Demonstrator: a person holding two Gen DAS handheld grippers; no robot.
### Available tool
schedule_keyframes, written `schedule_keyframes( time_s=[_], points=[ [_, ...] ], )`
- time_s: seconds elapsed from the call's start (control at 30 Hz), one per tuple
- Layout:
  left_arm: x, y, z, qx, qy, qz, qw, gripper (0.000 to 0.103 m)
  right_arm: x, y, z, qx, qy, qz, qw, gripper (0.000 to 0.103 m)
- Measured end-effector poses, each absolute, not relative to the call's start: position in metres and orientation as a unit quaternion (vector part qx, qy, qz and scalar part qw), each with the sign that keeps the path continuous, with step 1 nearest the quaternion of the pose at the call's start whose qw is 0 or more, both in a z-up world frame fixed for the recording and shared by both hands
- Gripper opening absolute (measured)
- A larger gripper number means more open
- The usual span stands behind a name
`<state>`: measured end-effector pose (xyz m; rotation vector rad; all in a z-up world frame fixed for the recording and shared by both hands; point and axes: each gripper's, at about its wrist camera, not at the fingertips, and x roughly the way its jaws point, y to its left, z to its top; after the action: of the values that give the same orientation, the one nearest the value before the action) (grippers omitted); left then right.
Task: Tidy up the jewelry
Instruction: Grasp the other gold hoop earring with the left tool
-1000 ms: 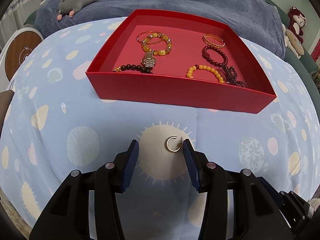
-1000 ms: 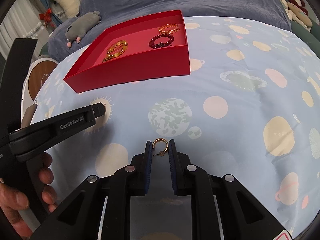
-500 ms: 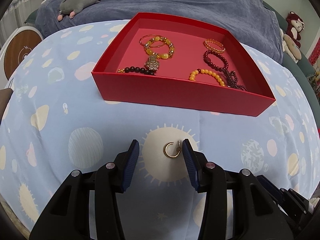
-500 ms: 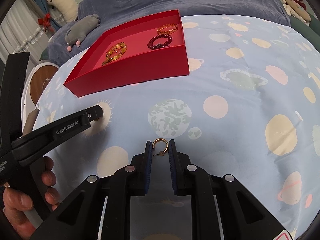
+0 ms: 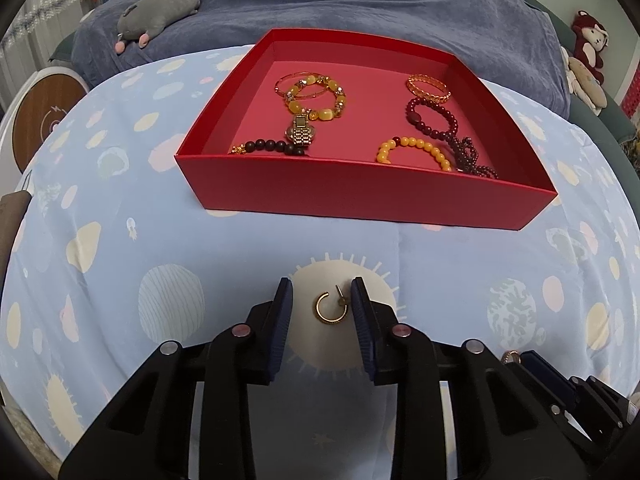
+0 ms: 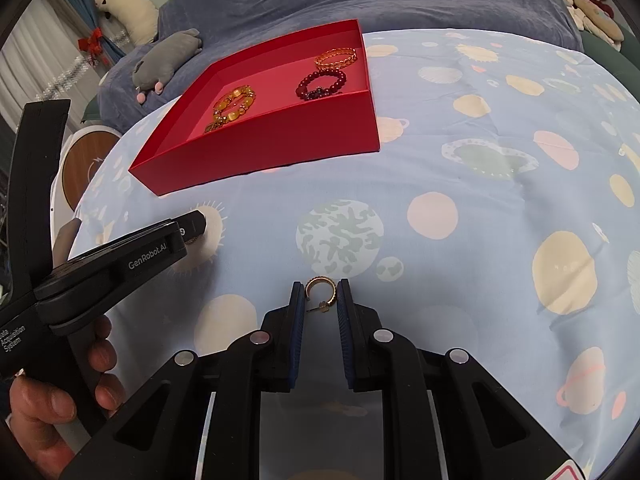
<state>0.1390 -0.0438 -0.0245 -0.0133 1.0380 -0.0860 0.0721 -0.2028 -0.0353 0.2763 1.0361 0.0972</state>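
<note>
Gold hoop earring (image 5: 330, 309) straddled by left tongs (image 5: 322, 300), jaws just closing, not yet pinching; second earring (image 6: 320, 287) clamped in right tongs (image 6: 320, 304). Squeeze best centred on hoop.

Surface: bed under a pale blue planet-print sheet (image 5: 120, 208).
Far side: red tray (image 5: 360, 196) sits flat on the sheet.
Near edge: two gold hoop earrings, one (image 5: 330, 307) on a sun print, the other (image 6: 320, 289) well apart.

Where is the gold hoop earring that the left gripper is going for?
Left wrist view: the gold hoop earring lies on the planet-print cloth, between the left gripper pads, nearer the right one, before the red tray.
</note>
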Motion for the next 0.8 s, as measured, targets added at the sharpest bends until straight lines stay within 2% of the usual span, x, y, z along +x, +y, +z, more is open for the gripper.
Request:
schedule_keyframes(
  time_s=[0.43, 0.57, 0.73, 0.8],
  points=[
    [0.111, -0.025, -0.022, -0.042, 0.498, -0.048, 0.865, 0.029, 0.067, -0.205, -0.034, 0.141, 0.493, 0.041, 0.858, 0.015],
    [0.117, -0.035, -0.020, -0.032, 0.495, -0.047, 0.867, 0.042, 0.066, -0.207, -0.034, 0.142, 0.493, 0.039, 0.857, 0.015],
    [0.130, -0.046, -0.026, -0.006, 0.493, -0.037, 0.869, 0.041, 0.067, -0.209, -0.034, 0.143, 0.494, 0.036, 0.857, 0.015],
    [0.132, -0.050, -0.026, 0.008, 0.490, -0.034, 0.871, 0.035, 0.067, -0.209, -0.034, 0.142, 0.494, 0.036, 0.857, 0.016]
  ],
)
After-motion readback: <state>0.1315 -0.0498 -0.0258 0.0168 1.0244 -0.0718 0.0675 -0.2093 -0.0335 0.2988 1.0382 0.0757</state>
